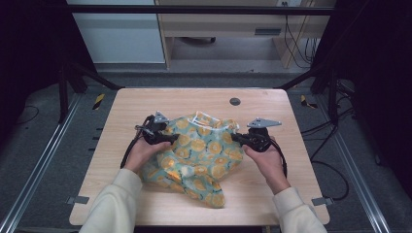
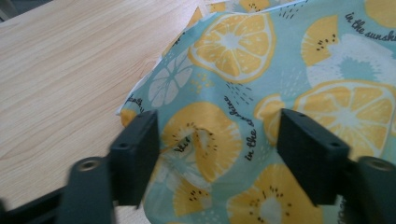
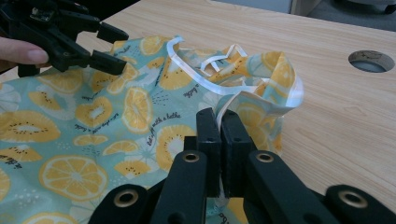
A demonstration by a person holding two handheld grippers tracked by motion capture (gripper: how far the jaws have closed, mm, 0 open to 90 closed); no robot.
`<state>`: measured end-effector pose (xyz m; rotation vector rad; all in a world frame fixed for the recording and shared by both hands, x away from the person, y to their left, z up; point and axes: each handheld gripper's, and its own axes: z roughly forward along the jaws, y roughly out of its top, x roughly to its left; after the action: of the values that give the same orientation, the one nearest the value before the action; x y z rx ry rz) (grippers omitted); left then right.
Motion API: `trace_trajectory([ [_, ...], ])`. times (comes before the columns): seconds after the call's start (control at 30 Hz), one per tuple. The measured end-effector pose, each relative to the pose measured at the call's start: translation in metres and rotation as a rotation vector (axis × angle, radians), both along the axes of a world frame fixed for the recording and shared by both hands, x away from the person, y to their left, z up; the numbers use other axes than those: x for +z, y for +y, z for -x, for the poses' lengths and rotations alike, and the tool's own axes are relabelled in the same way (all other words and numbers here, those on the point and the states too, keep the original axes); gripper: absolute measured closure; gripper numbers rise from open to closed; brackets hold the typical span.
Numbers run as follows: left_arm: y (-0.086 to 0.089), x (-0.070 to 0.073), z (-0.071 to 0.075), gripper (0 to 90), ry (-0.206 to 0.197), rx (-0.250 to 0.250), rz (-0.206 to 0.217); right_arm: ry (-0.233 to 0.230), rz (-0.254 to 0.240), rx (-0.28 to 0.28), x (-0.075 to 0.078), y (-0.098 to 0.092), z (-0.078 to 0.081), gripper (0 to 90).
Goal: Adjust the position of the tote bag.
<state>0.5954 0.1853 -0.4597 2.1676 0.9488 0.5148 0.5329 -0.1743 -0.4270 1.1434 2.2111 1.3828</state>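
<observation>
The fruit-print garment (image 1: 197, 155) lies crumpled on the wooden table (image 1: 272, 194), between the two grippers and touching both. The right gripper (image 3: 219, 126) has its jaws pressed together on a fold of the cloth just below the white-trimmed opening (image 3: 196, 77); fabric passes directly between its pads. The left gripper (image 2: 217, 149) stands partly open, jaws set astride a raised pucker of cloth near the garment's edge, the pads not yet pressing on it; bare table lies just beyond the left-hand jaw. In my judgement the coming move turns on that pucker: it sits dead centre between the jaws and directly ahead, so closing should take it without further reach. Both forearms enter low, hands angled inward toward each other, with the garment's long axis running from the far opening back toward the person.
</observation>
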Motion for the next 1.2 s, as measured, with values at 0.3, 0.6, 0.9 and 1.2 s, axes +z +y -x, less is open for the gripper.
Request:
trace_trajectory([
  [0.3,-0.003,-0.001,0.002,84.9,0.004,-0.033,-0.021,-0.01,-0.013,-0.001,0.001,-0.002,0.0,88.7],
  [0.6,0.0,0.008,0.008,90.0,-0.022,-0.024,0.0,-0.023,-0.007,-0.008,0.005,-0.005,0.0,89.1],
  [0.9,0.008,0.019,0.016,90.0,-0.047,-0.024,0.02,-0.033,-0.005,-0.023,0.011,-0.012,0.006,89.7],
  [1.2,0.016,0.026,0.02,90.0,-0.057,-0.016,0.04,-0.042,0.009,-0.047,0.017,-0.024,0.008,90.0],
])
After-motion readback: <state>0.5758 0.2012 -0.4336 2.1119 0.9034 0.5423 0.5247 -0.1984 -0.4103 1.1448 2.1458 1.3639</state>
